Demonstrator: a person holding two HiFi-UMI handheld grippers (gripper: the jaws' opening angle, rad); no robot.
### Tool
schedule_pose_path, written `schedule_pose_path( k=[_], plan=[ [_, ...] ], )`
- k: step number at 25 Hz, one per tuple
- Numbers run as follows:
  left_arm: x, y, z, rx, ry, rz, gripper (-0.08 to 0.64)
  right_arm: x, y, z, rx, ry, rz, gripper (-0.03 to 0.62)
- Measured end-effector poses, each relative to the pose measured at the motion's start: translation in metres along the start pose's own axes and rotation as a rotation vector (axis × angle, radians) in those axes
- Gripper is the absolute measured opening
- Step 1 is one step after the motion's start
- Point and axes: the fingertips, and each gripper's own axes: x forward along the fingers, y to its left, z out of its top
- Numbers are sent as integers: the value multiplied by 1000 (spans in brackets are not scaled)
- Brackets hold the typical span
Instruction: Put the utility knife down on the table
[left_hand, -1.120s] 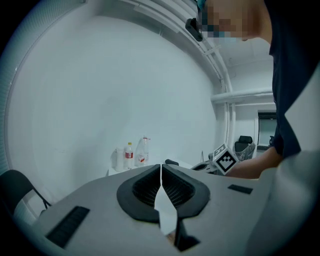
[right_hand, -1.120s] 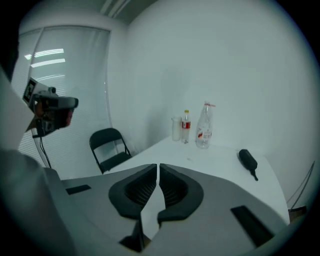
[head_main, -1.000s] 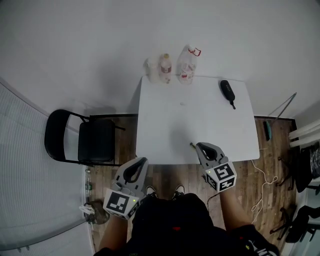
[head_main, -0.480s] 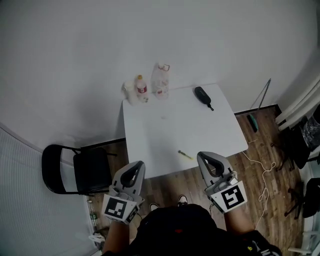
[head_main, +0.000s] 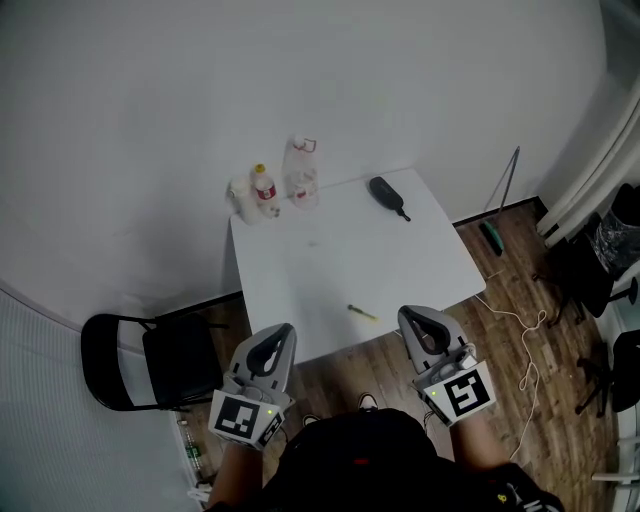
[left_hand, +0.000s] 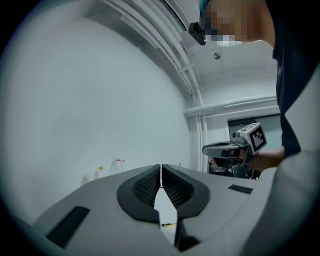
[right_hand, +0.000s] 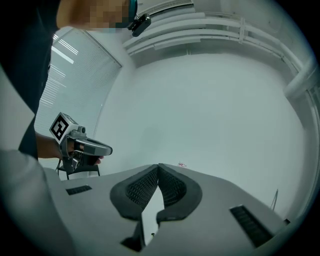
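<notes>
The yellow utility knife (head_main: 362, 313) lies flat on the white table (head_main: 400, 260), near its front edge. Through the gap under the left jaws it shows as a small sliver (left_hand: 169, 225). My left gripper (head_main: 283, 335) hangs below the table's front left corner, jaws shut with nothing between them. My right gripper (head_main: 412, 320) is held just off the front edge, right of the knife and apart from it, also shut and empty. Each gripper shows in the other's view, the right gripper (left_hand: 220, 148) and the left gripper (right_hand: 102, 149).
Two plastic bottles (head_main: 263, 186) (head_main: 301, 170) and a small pale object (head_main: 238, 199) stand at the table's far left corner. A black handheld device (head_main: 386, 194) lies at the far right. A black folding chair (head_main: 150, 355) stands left of the table. Cables (head_main: 515, 325) trail on the wooden floor.
The right gripper has drawn back from the table's front edge, leaving the knife lying on the table. The head view has shifted, so the table now sits farther away.
</notes>
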Motion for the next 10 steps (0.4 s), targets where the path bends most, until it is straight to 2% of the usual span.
schedule_pose_path(
  k=[5,10],
  plan=[
    [-3,-4,-3,-2,3,-11,29,-6,2,-5,16,20,-3,23],
    [-5,-4,-3,-12,6,-13,29,-4,7,-4,-28,29,4,23]
  ],
)
